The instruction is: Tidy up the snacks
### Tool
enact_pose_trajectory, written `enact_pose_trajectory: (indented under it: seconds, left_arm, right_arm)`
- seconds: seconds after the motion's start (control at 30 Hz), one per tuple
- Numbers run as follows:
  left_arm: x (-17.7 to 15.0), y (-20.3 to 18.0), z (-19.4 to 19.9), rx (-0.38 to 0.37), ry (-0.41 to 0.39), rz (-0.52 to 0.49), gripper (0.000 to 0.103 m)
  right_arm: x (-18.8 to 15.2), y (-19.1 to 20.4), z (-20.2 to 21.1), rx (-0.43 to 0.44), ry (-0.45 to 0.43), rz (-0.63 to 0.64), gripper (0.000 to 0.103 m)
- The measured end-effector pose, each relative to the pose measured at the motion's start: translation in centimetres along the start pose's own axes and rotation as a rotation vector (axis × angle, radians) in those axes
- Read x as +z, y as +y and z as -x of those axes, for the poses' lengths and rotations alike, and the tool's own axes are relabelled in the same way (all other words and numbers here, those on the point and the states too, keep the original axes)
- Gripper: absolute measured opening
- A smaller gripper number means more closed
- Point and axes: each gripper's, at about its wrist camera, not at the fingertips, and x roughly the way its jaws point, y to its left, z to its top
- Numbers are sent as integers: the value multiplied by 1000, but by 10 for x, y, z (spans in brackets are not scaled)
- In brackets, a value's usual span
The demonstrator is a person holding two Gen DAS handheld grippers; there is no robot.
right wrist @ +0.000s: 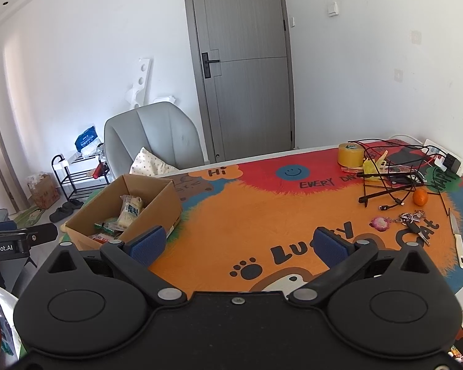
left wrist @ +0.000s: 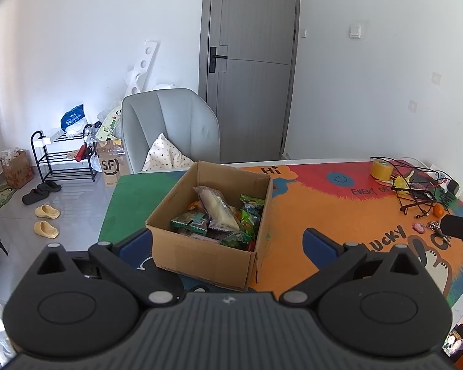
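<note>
Both grippers' jaws released, left gripper (left wrist: 228, 240) before the snack box (left wrist: 206, 246), right gripper (right wrist: 237, 243) over bare mat (right wrist: 262, 215)

Your box (left wrist: 206, 228) sits on mat (right wrist: 247, 215), left end, snacks (left wrist: 222, 215) inside. Chair (left wrist: 173, 126) behind box. Tape roll (right wrist: 350, 154), cables (right wrist: 395, 169), orange (right wrist: 420, 197), keys (right wrist: 412, 219) far right. Shoe rack (left wrist: 64, 157) on floor, left of chair.

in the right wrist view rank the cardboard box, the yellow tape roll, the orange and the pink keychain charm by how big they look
1. cardboard box
2. yellow tape roll
3. orange and pink keychain charm: too alike to rank.
</note>
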Motion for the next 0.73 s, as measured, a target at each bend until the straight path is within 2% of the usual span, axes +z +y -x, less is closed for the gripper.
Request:
enact_pose_trajectory:
  seconds: [0.73]
  left_arm:
    - [-1, -4, -6, -15, 6, -18, 103]
  right_arm:
    - [-3, 2, -3, 3, 12, 5, 103]
